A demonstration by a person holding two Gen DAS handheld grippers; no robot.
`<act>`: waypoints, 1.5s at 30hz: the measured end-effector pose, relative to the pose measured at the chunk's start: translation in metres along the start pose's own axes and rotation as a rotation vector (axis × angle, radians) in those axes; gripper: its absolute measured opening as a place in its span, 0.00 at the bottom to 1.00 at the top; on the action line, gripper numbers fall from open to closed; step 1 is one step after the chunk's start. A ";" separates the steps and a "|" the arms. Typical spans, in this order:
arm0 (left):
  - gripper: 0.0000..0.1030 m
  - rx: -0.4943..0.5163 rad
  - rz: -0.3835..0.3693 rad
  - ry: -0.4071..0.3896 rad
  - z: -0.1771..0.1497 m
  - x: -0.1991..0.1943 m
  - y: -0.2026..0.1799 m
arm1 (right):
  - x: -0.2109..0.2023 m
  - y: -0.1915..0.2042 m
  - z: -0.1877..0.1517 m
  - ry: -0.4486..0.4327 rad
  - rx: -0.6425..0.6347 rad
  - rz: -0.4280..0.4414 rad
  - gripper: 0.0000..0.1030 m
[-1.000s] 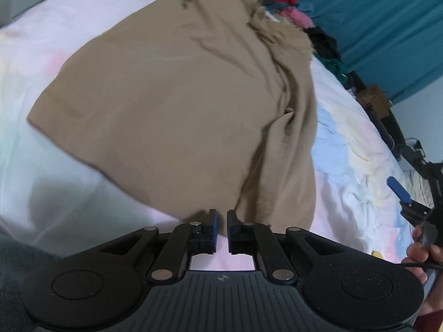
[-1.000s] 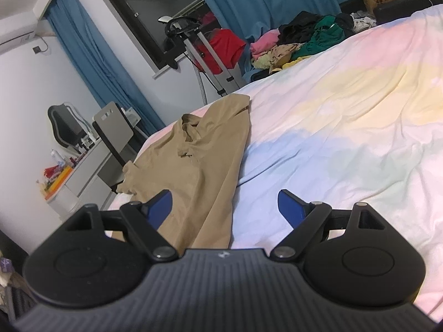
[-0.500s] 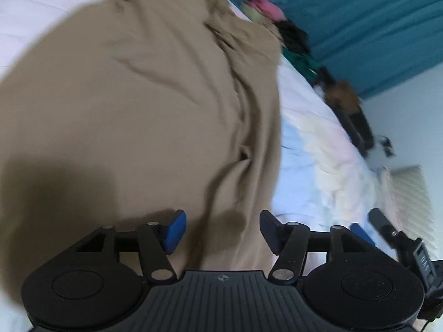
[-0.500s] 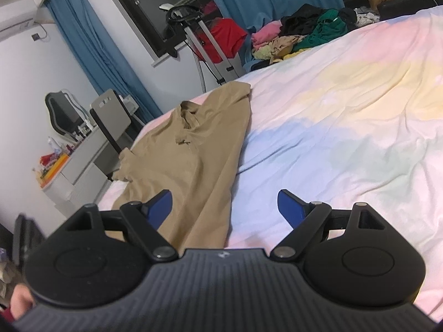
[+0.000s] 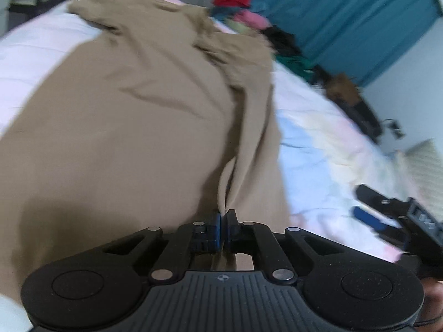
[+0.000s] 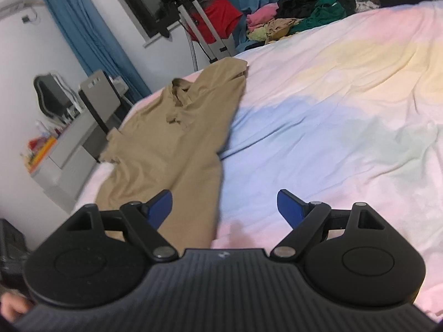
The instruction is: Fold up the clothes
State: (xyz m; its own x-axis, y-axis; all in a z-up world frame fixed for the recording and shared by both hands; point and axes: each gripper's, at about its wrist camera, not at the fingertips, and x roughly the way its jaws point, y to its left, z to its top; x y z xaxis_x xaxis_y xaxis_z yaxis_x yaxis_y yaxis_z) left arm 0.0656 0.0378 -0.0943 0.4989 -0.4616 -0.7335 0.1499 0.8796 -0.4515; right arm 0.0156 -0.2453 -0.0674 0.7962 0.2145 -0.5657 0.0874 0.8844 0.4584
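A tan shirt (image 5: 133, 127) lies spread on the bed, collar at the far end. My left gripper (image 5: 223, 218) is shut on a raised fold of the shirt at its near hem, and the cloth puckers up between the pads. In the right wrist view the same tan shirt (image 6: 177, 138) lies to the left on the pastel sheet. My right gripper (image 6: 224, 207) is open and empty, just above the shirt's near right edge. It also shows at the right of the left wrist view (image 5: 387, 215).
The bed sheet (image 6: 332, 116) is pastel pink, blue and yellow. A pile of clothes (image 6: 299, 16) lies at the far edge by blue curtains. A desk and chair (image 6: 91, 116) stand left of the bed. A red garment hangs on a rack (image 6: 218, 19).
My left gripper opened over the shirt's hem half a second ago and has now shut on a fold of it. The right gripper has drifted slightly closer to the shirt and stays open.
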 end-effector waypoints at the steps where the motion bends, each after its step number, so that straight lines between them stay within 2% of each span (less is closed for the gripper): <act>1: 0.05 0.013 0.032 0.011 -0.001 0.003 0.000 | 0.001 0.002 -0.001 0.003 -0.006 -0.005 0.82; 3: 0.05 0.024 0.061 0.032 -0.002 0.008 0.001 | 0.002 0.004 -0.002 0.009 -0.015 -0.001 0.82; 6: 0.07 0.029 0.056 0.030 -0.003 0.006 -0.001 | 0.001 0.010 -0.004 0.009 -0.037 0.000 0.82; 11: 0.25 0.059 0.053 0.018 -0.006 0.000 -0.006 | -0.001 0.017 -0.008 0.010 -0.071 0.003 0.82; 13: 0.41 0.071 0.052 0.007 -0.005 0.002 -0.008 | -0.002 0.019 -0.009 0.006 -0.075 0.007 0.82; 14: 0.43 0.082 0.051 0.000 -0.006 0.002 -0.010 | -0.002 0.020 -0.009 0.003 -0.077 0.008 0.82; 18: 0.44 0.129 0.062 0.010 -0.011 0.005 -0.018 | -0.007 0.022 -0.009 -0.022 -0.078 0.019 0.82; 22: 0.36 0.169 0.106 0.023 -0.018 0.011 -0.021 | -0.011 0.022 -0.007 -0.049 -0.073 0.031 0.82; 25: 0.40 0.187 0.121 0.001 -0.019 0.009 -0.025 | -0.015 0.024 -0.007 -0.071 -0.078 0.042 0.82; 29: 0.56 0.227 0.138 -0.074 -0.019 -0.003 -0.035 | -0.022 0.029 -0.005 -0.125 -0.098 0.050 0.82; 31: 0.74 0.268 0.166 -0.138 -0.019 -0.012 -0.045 | -0.027 0.032 -0.005 -0.159 -0.109 0.054 0.82; 35: 0.86 0.344 0.168 -0.254 -0.021 -0.031 -0.066 | -0.036 0.036 -0.003 -0.227 -0.127 0.050 0.82; 37: 1.00 0.364 0.163 -0.296 -0.020 -0.038 -0.076 | -0.039 0.036 -0.002 -0.259 -0.130 0.048 0.82; 41: 1.00 0.394 0.148 -0.359 -0.009 -0.053 -0.094 | -0.049 0.033 0.002 -0.325 -0.124 0.027 0.82; 45: 1.00 0.408 0.132 -0.414 0.016 -0.060 -0.106 | -0.056 0.027 0.005 -0.374 -0.117 0.008 0.82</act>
State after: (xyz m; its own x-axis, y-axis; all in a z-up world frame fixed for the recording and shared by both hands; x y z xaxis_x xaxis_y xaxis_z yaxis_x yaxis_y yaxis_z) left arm 0.0336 -0.0259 0.0064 0.8148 -0.3338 -0.4740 0.3389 0.9376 -0.0776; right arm -0.0234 -0.2354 -0.0203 0.9616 0.0753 -0.2639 0.0282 0.9294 0.3680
